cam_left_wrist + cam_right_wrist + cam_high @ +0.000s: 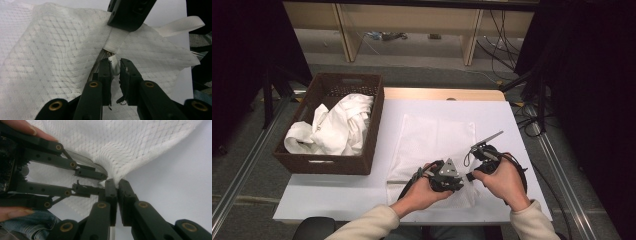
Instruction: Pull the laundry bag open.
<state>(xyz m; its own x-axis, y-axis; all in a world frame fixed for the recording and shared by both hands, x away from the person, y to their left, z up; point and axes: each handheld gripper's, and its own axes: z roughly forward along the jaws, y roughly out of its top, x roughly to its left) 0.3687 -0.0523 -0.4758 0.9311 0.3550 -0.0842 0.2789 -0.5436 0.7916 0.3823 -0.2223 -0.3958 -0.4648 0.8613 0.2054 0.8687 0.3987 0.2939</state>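
Observation:
A white waffle-weave towel (pixel 432 140) lies flat on the white table (pixel 337 195). Both grippers meet at its near right corner. My left gripper (pixel 115 68) has a small fold of the towel (pixel 57 55) pinched between its pads. Just beyond it, my right gripper (pixel 122 27) clamps the towel's hem beside a white hanging loop (pixel 180 25). In the right gripper view, my right gripper (pixel 117 182) is shut on the bunched towel (pixel 130 145), and the left gripper (pixel 100 181) comes in from the left, tips at the same fold. From above, the left gripper (pixel 457 177) and right gripper (pixel 472 172) nearly touch.
A dark woven basket (pixel 329 160) stands at the table's left side with crumpled white cloths (pixel 337 125) in it. Bare table runs between basket and towel. The table's right edge (pixel 532 165) is close to the right hand, with cables beyond it.

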